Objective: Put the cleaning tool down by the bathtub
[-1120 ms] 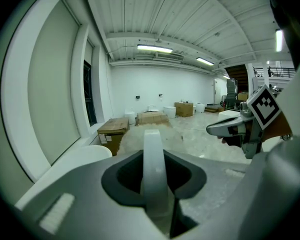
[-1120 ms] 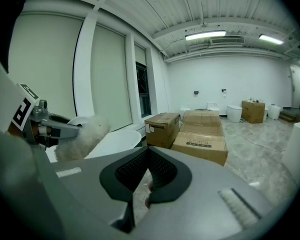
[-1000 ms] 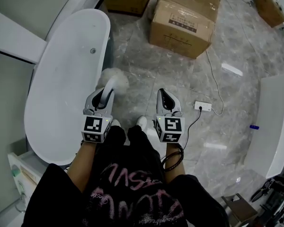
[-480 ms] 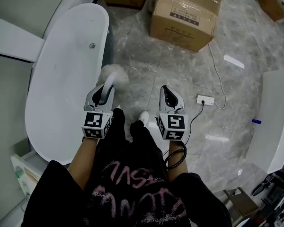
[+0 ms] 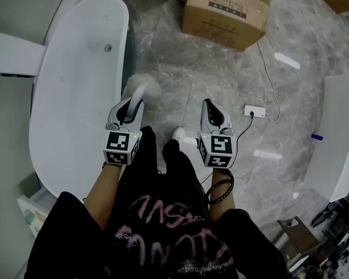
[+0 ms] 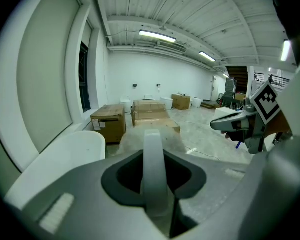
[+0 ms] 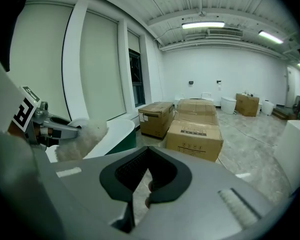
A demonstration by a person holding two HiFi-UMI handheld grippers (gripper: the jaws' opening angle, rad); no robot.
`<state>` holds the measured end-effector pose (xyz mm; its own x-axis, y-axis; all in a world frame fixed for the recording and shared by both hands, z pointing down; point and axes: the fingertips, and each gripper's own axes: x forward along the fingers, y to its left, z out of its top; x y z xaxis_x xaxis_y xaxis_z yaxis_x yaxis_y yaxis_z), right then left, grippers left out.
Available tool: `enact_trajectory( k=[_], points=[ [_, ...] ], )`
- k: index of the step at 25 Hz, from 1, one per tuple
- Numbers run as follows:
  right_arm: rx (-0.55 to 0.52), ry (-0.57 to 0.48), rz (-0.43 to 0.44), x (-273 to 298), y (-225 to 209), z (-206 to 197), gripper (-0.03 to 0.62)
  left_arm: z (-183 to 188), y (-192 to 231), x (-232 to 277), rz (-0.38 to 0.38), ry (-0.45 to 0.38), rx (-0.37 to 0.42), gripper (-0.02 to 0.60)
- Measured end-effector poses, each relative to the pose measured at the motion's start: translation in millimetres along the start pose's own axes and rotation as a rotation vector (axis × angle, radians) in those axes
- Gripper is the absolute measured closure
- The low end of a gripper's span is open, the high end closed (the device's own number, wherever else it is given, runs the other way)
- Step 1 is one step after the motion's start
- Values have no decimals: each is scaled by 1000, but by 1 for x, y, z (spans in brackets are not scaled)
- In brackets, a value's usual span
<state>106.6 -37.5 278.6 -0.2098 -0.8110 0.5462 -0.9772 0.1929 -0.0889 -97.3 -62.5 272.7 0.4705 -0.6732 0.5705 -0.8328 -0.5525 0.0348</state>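
The cleaning tool is a fluffy white duster head on a pale grey handle. My left gripper is shut on that handle and holds the tool over the floor, just right of the white bathtub. In the left gripper view the handle runs up between the jaws of the left gripper, with the duster head behind it and the bathtub at the left. My right gripper is shut on nothing. The right gripper view also shows the duster head.
Cardboard boxes stand on the marble floor ahead. A white power strip with a trailing cable lies to the right. A white fixture with a small blue item lines the right side. The person's shoes are between the grippers.
Both grippers sit slightly higher in the head view as the camera shifts. The left gripper keeps its hold on the tool beside the tub.
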Motion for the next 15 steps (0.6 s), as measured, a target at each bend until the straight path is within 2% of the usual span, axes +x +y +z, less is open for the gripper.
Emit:
enact_trajectory(
  k=[15],
  points=[
    [33, 72, -12, 37, -2, -49, 580, -57, 7, 43, -43, 109, -22, 489]
  ],
)
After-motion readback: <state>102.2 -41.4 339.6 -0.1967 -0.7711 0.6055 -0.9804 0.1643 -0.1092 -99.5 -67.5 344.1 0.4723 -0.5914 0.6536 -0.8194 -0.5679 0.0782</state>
